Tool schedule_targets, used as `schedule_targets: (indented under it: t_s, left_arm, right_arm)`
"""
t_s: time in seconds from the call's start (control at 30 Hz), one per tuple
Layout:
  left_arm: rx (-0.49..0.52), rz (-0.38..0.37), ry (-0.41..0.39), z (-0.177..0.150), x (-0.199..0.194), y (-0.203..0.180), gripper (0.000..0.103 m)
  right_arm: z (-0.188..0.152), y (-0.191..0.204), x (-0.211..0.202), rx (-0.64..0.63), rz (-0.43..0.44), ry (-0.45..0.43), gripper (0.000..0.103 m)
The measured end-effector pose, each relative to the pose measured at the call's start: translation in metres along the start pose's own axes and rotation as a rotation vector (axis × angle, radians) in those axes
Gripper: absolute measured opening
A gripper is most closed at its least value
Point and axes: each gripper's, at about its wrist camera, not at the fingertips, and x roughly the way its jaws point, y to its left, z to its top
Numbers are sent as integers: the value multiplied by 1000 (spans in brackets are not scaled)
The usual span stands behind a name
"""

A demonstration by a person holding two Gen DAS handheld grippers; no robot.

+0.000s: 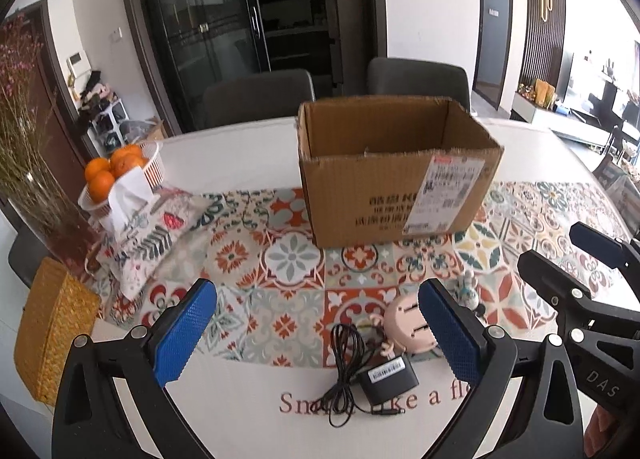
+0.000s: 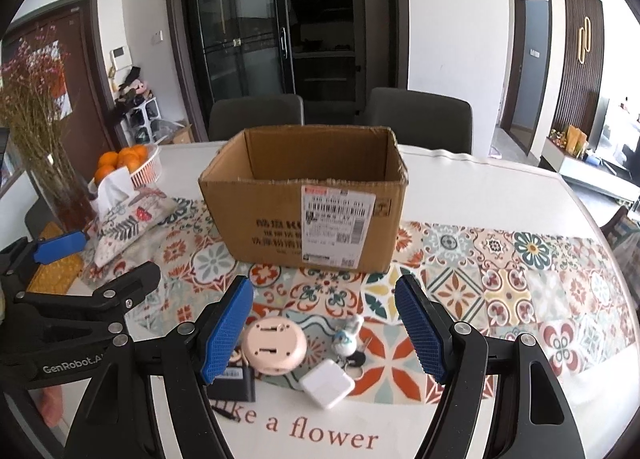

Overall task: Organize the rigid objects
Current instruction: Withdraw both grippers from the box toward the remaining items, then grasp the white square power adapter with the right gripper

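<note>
Clutter to be sorted lies in a tight group on the near part of the counter (image 2: 500, 187), just in front of the empty box (image 2: 308, 211), so a clean single pick matters more than speed. Furthest left, the left tool (image 1: 318, 333) is held released, nothing between its blue pads, with the adapter (image 1: 386, 377) and its loose cord (image 1: 346, 363) below the gap; it is judged that the block should be gripped across its body, not the cord, and the trailing cord watched so that it does not drag a neighbour along. Next, the pink disc (image 2: 275, 347) touches or nearly touches the adapter, so some clearance should be kept there. Further right, the right tool (image 2: 320, 329) is likewise released and empty, its pads straddling the disc, the small figurine (image 2: 349, 335) and the white charger (image 2: 327, 383). One item alone should be centred between the pads before closing; the charger's flat sides look the easiest to grip, while the figurine may tip if nudged. Both tools are close together, so they are best worked in turn.
</note>
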Motion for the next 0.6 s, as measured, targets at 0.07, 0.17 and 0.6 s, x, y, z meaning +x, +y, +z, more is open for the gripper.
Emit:
schedule_targets:
  t_s: [0.07,0.17,0.6]
  left_arm:
    - [-4,-6,11,-6,3,0,103]
    - [-17,-8,25,-16,7,1,103]
    - [-44,-13,100,-48,33,-3,102]
  right_arm:
    - [-6,1,3,-3,6,14,73]
    - [-14,2,5,-6,7,21,73]
    - [-48,10,17,-53,-35,34,73]
